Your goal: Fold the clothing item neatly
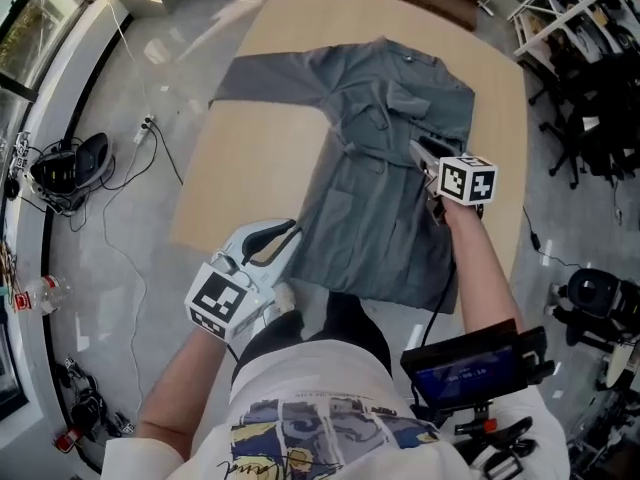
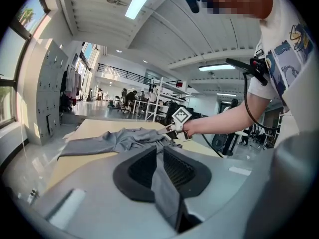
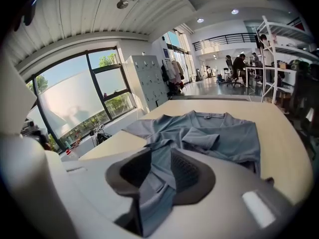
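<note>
A grey short-sleeved shirt (image 1: 380,168) lies on the tan table (image 1: 230,188), collar at the far end. Its left sleeve (image 1: 260,78) is spread out and the right sleeve (image 1: 410,103) is folded in over the chest. My left gripper (image 1: 288,236) is at the near left hem corner, shut on a strip of the cloth (image 2: 167,193) that runs between its jaws. My right gripper (image 1: 418,153) hovers over the shirt's right side. Its jaws stand apart, and grey cloth (image 3: 159,183) shows in the gap between them. From the left gripper view, the right gripper (image 2: 167,129) sits beside bunched cloth.
The shirt's near right hem hangs over the table edge (image 1: 445,298) by my legs. Cables and gear (image 1: 70,168) and a bottle (image 1: 40,293) lie on the floor at left. A white rack (image 1: 580,18) and office chairs (image 1: 600,118) stand at right.
</note>
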Action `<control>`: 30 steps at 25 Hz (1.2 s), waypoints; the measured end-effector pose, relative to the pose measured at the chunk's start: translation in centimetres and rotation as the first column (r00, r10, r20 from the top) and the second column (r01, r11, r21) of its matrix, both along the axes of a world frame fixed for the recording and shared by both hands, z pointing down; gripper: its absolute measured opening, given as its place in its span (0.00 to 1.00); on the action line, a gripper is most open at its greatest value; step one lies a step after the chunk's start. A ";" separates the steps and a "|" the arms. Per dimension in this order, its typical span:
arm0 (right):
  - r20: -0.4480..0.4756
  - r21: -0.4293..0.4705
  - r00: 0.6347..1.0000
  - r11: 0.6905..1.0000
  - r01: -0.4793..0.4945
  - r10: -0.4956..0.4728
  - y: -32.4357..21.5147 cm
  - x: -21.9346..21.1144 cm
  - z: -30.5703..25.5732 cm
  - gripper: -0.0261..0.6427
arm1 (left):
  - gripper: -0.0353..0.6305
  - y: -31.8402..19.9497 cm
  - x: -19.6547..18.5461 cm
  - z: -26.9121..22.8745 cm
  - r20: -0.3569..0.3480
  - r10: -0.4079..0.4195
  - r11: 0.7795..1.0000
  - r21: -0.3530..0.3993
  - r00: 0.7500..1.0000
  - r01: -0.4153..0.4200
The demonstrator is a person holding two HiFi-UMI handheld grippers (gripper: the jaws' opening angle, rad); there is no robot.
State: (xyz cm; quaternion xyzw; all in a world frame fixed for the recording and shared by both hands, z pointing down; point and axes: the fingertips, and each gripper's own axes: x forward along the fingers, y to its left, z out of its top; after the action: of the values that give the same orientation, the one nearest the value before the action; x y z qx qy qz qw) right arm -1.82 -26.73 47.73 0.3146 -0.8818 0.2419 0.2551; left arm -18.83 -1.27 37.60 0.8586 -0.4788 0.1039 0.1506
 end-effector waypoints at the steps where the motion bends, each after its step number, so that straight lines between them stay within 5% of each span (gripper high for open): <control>1: 0.003 0.004 1.000 1.000 0.001 -0.002 1.3 -0.2 -0.6 0.21 | 0.13 -0.2 -0.8 0.1 0.006 0.002 1.000 -0.002 1.000 -0.002; 10: 0.060 0.029 0.998 0.999 0.026 -0.027 10.0 -3.4 -2.9 0.21 | 0.15 -3.9 -9.9 2.1 0.045 -0.099 0.994 -0.035 0.994 0.100; 16: 0.052 0.019 0.995 0.996 0.088 -0.089 10.0 -4.4 -2.2 0.21 | 0.18 -10.1 -15.5 4.2 0.065 -0.240 0.966 -0.085 0.969 0.245; 23: 0.040 0.024 0.983 0.983 0.181 -0.182 8.5 -6.8 -0.5 0.21 | 0.20 -16.3 -23.9 10.3 0.144 -0.388 0.895 -0.176 0.910 0.410; 30: 0.011 0.000 0.967 0.967 0.255 -0.255 7.6 -7.2 2.4 0.21 | 0.23 -19.9 -29.6 15.8 0.125 -0.518 0.803 -0.269 0.846 0.532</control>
State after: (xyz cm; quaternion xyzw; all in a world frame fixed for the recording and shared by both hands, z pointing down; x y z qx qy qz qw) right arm -9.03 -19.18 50.11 0.1972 -0.9161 0.2093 0.2794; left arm -48.46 -21.18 53.42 0.6580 -0.6799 0.1474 0.2882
